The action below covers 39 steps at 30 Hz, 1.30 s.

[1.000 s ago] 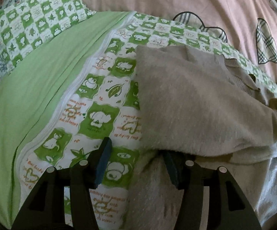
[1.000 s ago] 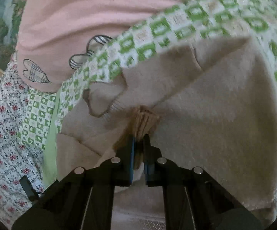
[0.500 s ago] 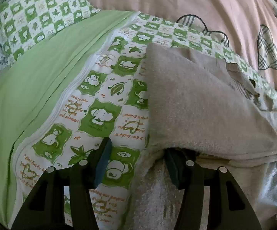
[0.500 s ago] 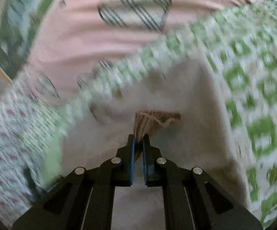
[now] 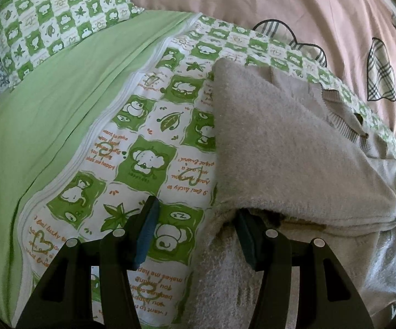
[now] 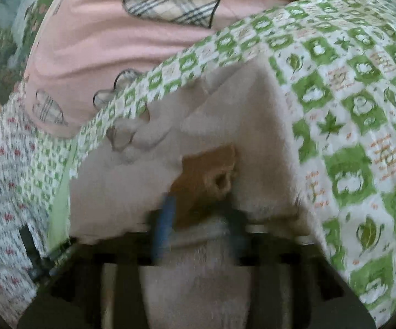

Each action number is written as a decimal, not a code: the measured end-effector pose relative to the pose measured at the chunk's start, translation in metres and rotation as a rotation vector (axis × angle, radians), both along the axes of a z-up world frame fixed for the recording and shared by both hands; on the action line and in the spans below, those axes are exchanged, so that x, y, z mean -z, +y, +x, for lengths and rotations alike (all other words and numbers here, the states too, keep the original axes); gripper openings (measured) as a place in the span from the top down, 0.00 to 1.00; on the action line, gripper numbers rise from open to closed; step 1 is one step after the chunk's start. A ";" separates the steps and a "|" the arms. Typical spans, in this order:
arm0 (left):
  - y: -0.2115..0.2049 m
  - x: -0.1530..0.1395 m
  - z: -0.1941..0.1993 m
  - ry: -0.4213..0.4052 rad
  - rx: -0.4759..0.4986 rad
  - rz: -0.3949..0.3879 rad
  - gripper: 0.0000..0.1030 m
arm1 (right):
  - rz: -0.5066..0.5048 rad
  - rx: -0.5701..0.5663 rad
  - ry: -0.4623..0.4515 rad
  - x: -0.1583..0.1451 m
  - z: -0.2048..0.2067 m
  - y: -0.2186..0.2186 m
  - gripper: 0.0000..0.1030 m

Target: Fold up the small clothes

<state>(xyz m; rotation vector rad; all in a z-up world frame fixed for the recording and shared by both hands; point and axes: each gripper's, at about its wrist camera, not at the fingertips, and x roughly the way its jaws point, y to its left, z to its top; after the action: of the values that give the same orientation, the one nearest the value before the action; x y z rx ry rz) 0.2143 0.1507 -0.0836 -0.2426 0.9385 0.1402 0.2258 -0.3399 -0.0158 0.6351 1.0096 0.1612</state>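
Since half a second ago the right tool has let go: its jaws, then pinched on the tan ribbed hem, now stand apart with the hem lying loose between and just beyond them (the right view is smeared with motion, so finer detail is lost). The left tool has hardly shifted and its jaws remain wide apart, gripping nothing.

The beige sweater lies on the green-and-white checked quilt, folded over on itself so a fuzzy upper layer covers a lower one. In the left view the folded edge of the sweater runs down the quilt's middle, and the left tool's right-hand finger is tucked under the overhanging upper layer at the sweater's near edge, while the other finger sits over bare quilt just beside the sweater. A ribbed collar band shows on the sweater's far side.

In the right view the sweater fills the centre, the quilt spreading out from its right-hand edge.

Beyond the sweater's far edge lies a pink cover with plaid hearts. Away from the sweater across the quilt, a plain green sheet borders the quilt, and a small-flowered fabric lies past the quilt's other side.
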 end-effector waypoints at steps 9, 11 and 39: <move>0.002 0.001 0.000 0.002 0.015 -0.001 0.46 | -0.064 -0.013 -0.035 -0.019 0.011 -0.005 0.94; -0.001 -0.001 0.000 0.016 0.034 0.011 0.46 | -0.096 -0.041 0.079 -0.001 0.015 -0.008 0.94; -0.065 -0.019 0.204 0.126 0.606 0.253 0.38 | -0.608 -0.741 -0.064 0.014 0.163 0.089 0.48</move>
<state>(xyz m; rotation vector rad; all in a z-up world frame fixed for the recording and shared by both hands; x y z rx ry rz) 0.4185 0.0858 -0.0648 0.2916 1.0707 -0.2870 0.3888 -0.2513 -0.0295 -0.3158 1.1228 0.4953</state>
